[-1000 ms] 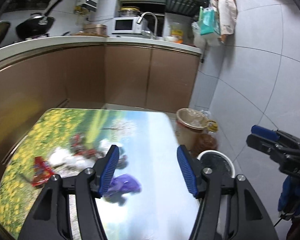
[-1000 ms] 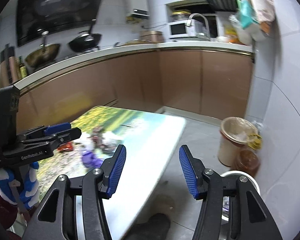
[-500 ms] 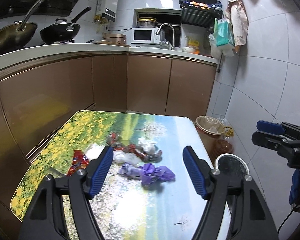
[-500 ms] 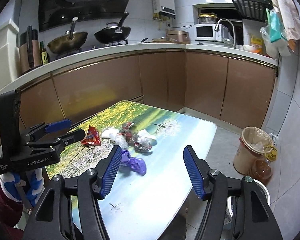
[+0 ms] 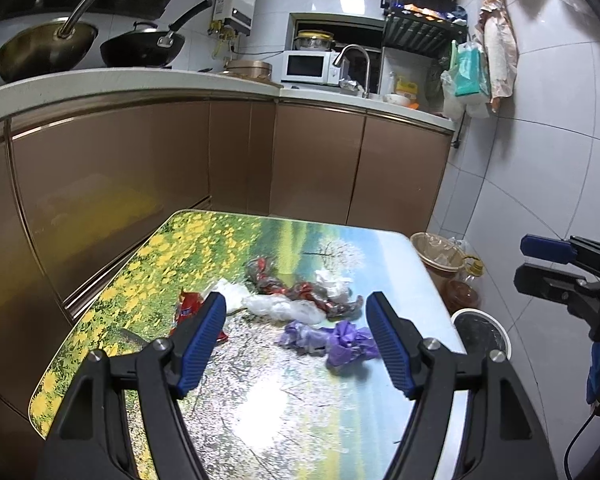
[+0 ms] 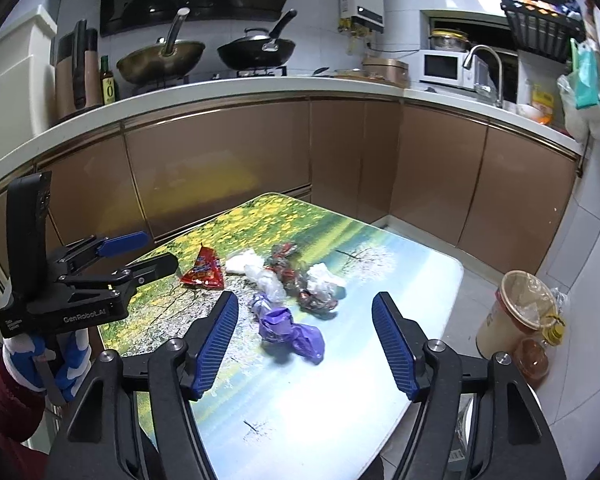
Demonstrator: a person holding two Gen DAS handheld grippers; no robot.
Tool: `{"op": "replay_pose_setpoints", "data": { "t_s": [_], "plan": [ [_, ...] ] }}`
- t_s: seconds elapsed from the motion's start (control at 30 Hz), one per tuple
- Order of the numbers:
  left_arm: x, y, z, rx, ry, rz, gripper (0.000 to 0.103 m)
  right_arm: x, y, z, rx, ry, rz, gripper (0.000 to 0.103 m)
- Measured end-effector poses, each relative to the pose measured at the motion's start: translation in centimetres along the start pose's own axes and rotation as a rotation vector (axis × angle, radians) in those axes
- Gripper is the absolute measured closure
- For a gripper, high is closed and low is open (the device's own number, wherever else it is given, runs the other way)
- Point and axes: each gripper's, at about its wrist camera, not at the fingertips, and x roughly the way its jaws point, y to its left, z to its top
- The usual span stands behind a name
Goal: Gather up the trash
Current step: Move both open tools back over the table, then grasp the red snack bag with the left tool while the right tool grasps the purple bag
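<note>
A pile of trash lies mid-table on the landscape-print table point(image 5: 260, 420): a purple plastic bag point(image 5: 340, 340) point(image 6: 288, 328), crumpled clear plastic point(image 5: 284, 306) point(image 6: 266, 280), dark red wrappers point(image 5: 300, 290) point(image 6: 300, 280) and a red snack packet point(image 5: 188, 308) point(image 6: 204, 270). My left gripper point(image 5: 295, 308) hovers open short of the pile, nothing between its fingers; it also shows in the right wrist view point(image 6: 140, 252). My right gripper point(image 6: 305, 300) hangs above the near side of the table, jaws opening and empty; the left wrist view shows it off to the right point(image 5: 548, 264). A lined bin point(image 5: 436, 248) point(image 6: 516, 304) stands on the floor past the table's right edge.
An oil bottle and a jar point(image 6: 534, 354) stand against the bin, with a round white container point(image 5: 480, 332) on the floor beside them. Brown cabinets point(image 5: 140, 180) wrap the far and left sides of the table. A tiled wall point(image 5: 540, 160) closes the right.
Both grippers have drawn back from the table, so the whole trash pile now sits ahead of the fingers. Both pairs of jaws stand wider than before.
</note>
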Motion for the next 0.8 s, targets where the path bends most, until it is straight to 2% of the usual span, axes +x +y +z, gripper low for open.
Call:
{"op": "replay_pose_setpoints", "data": {
  "t_s": [0.2,0.33,0.4,0.5,0.63,0.8],
  "plan": [
    [1.9,2.7,-0.8,-0.048,0.031,0.001,0.031,3.5,0.8,0.1,-0.017,0.056,0.016,0.032],
    [3.2,6.1,-2.5,-0.090,0.057,0.015,0.030,6.3,1.4,-0.4,-0.029,0.111,0.030,0.032],
    [3.8,8.0,-3.2,-0.107,0.070,0.031,0.025,7.9,1.7,-0.9,-0.036,0.143,0.041,0.028],
    [4.6,10.1,-3.9,-0.121,0.083,0.050,0.024,10.5,2.1,-1.7,-0.049,0.195,0.059,0.025],
    [6.1,11.7,-4.1,-0.118,0.110,0.057,0.023,14.1,3.1,-2.6,-0.081,0.254,0.085,0.025],
    [9.6,12.3,-3.7,-0.075,0.163,0.062,0.022,17.5,4.1,-2.9,-0.130,0.286,0.106,0.024]
  ]
}}
